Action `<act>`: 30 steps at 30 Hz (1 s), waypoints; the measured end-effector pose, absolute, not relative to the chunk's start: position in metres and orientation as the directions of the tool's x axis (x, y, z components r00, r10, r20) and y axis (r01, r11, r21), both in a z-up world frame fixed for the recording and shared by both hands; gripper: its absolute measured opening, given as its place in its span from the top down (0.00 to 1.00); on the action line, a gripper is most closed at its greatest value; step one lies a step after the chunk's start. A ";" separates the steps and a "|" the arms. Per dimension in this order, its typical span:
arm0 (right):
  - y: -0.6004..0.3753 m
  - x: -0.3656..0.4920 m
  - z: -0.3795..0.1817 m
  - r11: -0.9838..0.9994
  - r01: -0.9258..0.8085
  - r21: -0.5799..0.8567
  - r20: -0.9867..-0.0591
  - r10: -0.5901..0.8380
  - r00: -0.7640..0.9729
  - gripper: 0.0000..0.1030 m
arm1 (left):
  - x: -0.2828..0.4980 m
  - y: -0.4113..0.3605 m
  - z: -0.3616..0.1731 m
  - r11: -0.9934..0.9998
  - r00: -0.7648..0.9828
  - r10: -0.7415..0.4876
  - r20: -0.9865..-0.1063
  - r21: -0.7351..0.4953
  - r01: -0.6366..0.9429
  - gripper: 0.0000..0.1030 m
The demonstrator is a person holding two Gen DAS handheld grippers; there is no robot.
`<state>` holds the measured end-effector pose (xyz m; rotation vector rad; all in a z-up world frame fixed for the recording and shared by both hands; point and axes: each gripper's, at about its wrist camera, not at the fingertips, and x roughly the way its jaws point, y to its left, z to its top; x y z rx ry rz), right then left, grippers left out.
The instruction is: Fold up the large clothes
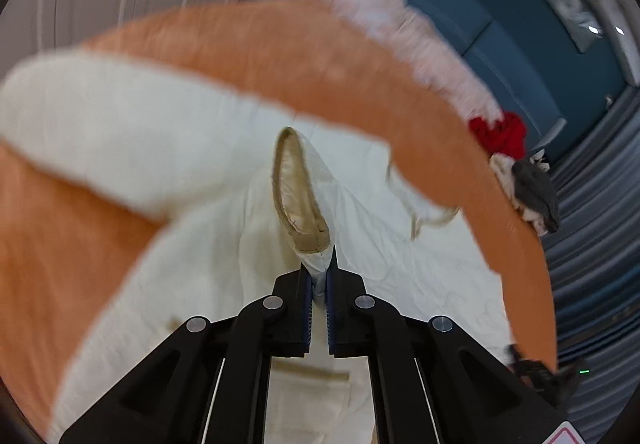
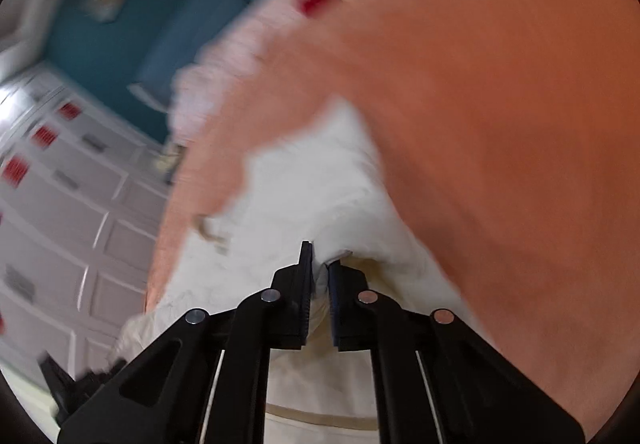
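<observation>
Your left gripper (image 1: 319, 276) is clenched on a fold of the white garment (image 1: 140, 132), right by its tan-trimmed opening (image 1: 298, 184). Your right gripper (image 2: 319, 268) is pinching another bunch of it too. The garment's spread across the orange table (image 1: 320, 60), mostly toward the near edge. At the far edge there's a pile of clothes (image 1: 404, 28), pink, red and grey. Everything's pretty blurry.
</observation>
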<state>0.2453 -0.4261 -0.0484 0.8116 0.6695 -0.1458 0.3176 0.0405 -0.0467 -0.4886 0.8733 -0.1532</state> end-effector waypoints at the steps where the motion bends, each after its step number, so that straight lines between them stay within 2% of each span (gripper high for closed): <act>1: -0.421 0.245 -0.041 0.712 0.345 0.612 -0.592 0.122 0.797 0.94 | 0.315 0.040 -0.042 0.902 0.657 -0.294 -0.694 -0.430 -0.050 0.97; 3: -0.413 0.244 -0.045 0.758 0.345 0.554 -0.621 0.101 0.777 0.94 | 0.312 0.038 -0.052 0.933 0.647 -0.251 -0.720 -0.358 -0.036 0.97; 6: -0.403 0.251 -0.089 0.812 0.405 0.421 -0.753 0.064 0.655 0.94 | 0.306 0.030 -0.105 0.966 0.568 -0.184 -0.802 -0.255 -0.048 0.97; 7: -0.400 0.251 -0.097 0.823 0.406 0.396 -0.767 0.054 0.639 0.94 | 0.303 0.026 -0.124 0.975 0.542 -0.156 -0.826 -0.218 -0.051 0.97; 12: -0.391 0.254 -0.102 0.862 0.399 0.312 -0.787 -0.001 0.617 0.92 | 0.288 0.019 -0.148 0.987 0.595 -0.104 -0.797 -0.155 -0.035 0.96; 14: -0.385 0.252 -0.094 0.871 0.412 0.266 -0.793 -0.045 0.608 0.86 | 0.286 0.018 -0.149 0.988 0.606 -0.099 -0.789 -0.151 -0.035 0.94; 15: -0.381 0.245 -0.084 0.866 0.438 0.242 -0.786 -0.090 0.612 0.82 | 0.284 0.018 -0.148 0.988 0.612 -0.100 -0.785 -0.153 -0.035 0.93; 18: -0.359 0.219 -0.046 0.871 0.442 0.215 -0.707 -0.173 0.686 0.80 | 0.280 0.021 -0.150 0.984 0.630 -0.112 -0.768 -0.173 -0.036 0.92; 20: -0.328 0.226 -0.026 0.918 0.344 0.196 -0.669 -0.131 0.731 0.76 | 0.283 0.021 -0.149 0.983 0.635 -0.119 -0.763 -0.181 -0.033 0.92; 24: -0.252 0.258 -0.034 0.985 0.108 0.133 -0.700 0.017 0.714 0.76 | 0.286 0.017 -0.148 0.983 0.640 -0.119 -0.759 -0.181 -0.032 0.91; 26: -0.226 0.276 -0.061 0.993 0.053 0.105 -0.756 0.045 0.653 0.76 | 0.286 0.018 -0.149 0.981 0.641 -0.126 -0.757 -0.191 -0.032 0.91; 29: -0.211 0.285 -0.103 0.995 0.061 0.076 -0.820 0.027 0.572 0.76 | 0.284 0.021 -0.151 0.978 0.645 -0.139 -0.752 -0.207 -0.030 0.90; 30: -0.210 0.279 -0.109 0.996 0.062 0.069 -0.816 0.021 0.577 0.77 | 0.284 0.021 -0.151 0.977 0.646 -0.142 -0.750 -0.210 -0.029 0.90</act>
